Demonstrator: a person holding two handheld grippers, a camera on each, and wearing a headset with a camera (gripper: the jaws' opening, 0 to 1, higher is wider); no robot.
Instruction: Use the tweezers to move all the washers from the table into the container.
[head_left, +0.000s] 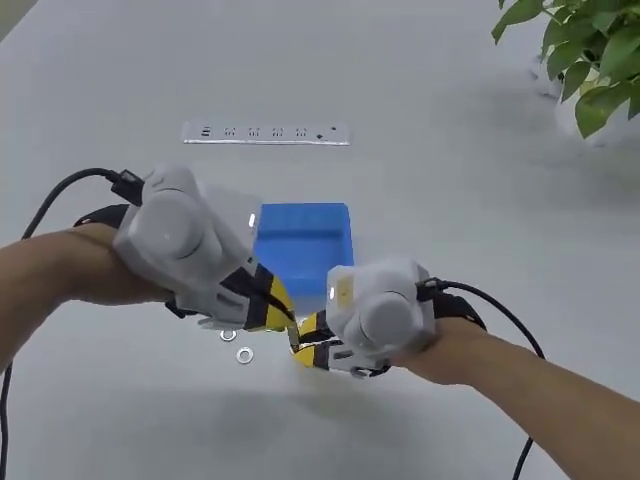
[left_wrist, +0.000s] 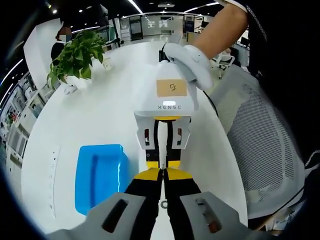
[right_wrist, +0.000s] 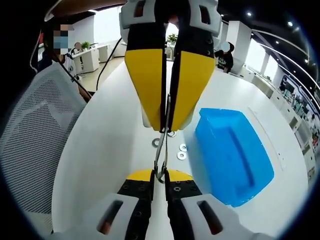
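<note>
Left gripper (head_left: 272, 303), at container (head_left: 300, 240) near-left corner: jaws closed on tweezers (right_wrist: 163, 145). Right gripper (head_left: 312, 345), at container near edge: jaws pinching same tweezers. I judge this a regrip to set the tool. Washers (head_left: 245, 355) lie on table (head_left: 420, 150), just beside container near-left corner.

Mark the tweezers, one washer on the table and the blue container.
tweezers (right_wrist: 161, 150), right gripper view, on the thin metal shaft.
washer (head_left: 245, 356), head view, on the ring nearest the camera.
blue container (right_wrist: 235, 155), right gripper view, on its bare inner floor.
</note>
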